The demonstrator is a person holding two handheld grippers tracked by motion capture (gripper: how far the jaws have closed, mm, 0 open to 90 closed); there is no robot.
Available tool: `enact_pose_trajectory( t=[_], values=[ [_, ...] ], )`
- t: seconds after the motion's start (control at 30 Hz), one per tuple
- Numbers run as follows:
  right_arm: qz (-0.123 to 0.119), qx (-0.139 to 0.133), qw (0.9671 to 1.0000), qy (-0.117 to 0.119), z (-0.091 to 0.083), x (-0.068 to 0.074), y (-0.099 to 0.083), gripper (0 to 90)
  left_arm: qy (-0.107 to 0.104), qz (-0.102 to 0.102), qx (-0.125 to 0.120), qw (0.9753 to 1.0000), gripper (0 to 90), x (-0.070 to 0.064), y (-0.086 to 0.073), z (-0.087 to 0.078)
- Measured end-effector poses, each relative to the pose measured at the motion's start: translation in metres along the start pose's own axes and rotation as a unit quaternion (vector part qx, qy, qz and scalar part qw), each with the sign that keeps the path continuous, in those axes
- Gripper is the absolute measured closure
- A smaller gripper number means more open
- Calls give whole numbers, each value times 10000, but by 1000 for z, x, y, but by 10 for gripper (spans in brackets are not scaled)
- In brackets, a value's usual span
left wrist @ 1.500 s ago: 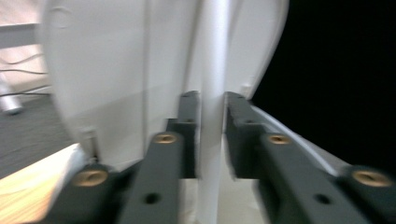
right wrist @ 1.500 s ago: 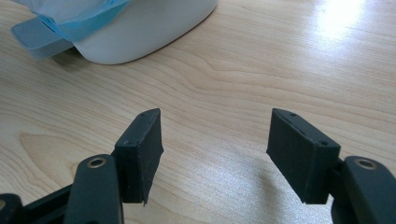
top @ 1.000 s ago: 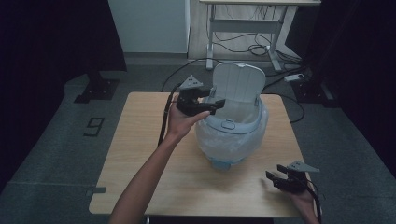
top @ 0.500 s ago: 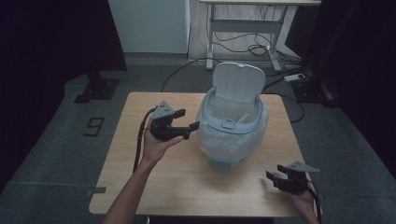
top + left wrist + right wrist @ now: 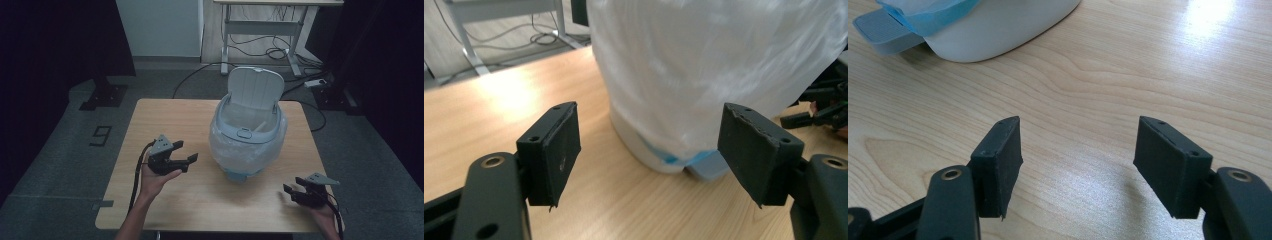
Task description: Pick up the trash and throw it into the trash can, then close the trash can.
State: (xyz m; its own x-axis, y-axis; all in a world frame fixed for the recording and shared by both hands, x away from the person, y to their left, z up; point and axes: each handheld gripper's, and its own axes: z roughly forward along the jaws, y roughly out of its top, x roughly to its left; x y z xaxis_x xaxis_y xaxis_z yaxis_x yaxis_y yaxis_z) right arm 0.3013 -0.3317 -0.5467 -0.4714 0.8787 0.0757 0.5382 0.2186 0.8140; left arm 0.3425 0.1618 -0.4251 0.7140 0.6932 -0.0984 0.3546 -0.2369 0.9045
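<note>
One pale blue plastic pedal bin (image 5: 248, 131), lined with one clear plastic bag (image 5: 260, 152) and with its lid (image 5: 255, 90) standing raised, is sitting at the middle of the light wooden table (image 5: 165, 200). Two black grippers are hovering apart from it: the left gripper (image 5: 186, 161) is pointing at the bin with jaws spread wide, holding nothing. The right gripper (image 5: 291, 191) is waiting near the table's front right edge, likewise spread and holding nothing.

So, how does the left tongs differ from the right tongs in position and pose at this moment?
The left tongs is held at the left side of the wooden table, level with the lower part of the bagged pedal bin; the right tongs sits nearer the front right corner. The left tongs points right at the bin; the right tongs points left, with bare tabletop ahead. Both are open and hold nothing.
</note>
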Motion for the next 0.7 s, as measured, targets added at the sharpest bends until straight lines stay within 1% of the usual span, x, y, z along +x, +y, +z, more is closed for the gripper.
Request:
enact_pose_trajectory(
  t=[0.1, 0.2, 0.43, 0.57, 0.63, 0.7],
  values=[
    [9, 2, 10000, -1, 0, 0, 0, 348, 29, -79, 43, 10000, 250, 4, -7, 1],
    [10, 21, 10000, 0, 1, 0, 0, 347, 95, -8, 88, 9999, 251, 3, -9, 2],
    [9, -18, 10000, -2, -1, 0, 1, 343, 51, -22, 93, 9999, 255, 2, -11, 5],
    [20, -43, 10000, -50, -3, -1, 2, 340, 27, -41, 157, 9999, 259, 3, -13, 8],
    [59, -111, 9999, -68, -5, -2, 4, 340, 15, -71, 193, 9998, 259, 3, -16, 10],
    [159, -183, 9997, -32, -8, -2, 6, 340, -11, -105, 211, 9997, 259, 2, -18, 11]
  ],
)
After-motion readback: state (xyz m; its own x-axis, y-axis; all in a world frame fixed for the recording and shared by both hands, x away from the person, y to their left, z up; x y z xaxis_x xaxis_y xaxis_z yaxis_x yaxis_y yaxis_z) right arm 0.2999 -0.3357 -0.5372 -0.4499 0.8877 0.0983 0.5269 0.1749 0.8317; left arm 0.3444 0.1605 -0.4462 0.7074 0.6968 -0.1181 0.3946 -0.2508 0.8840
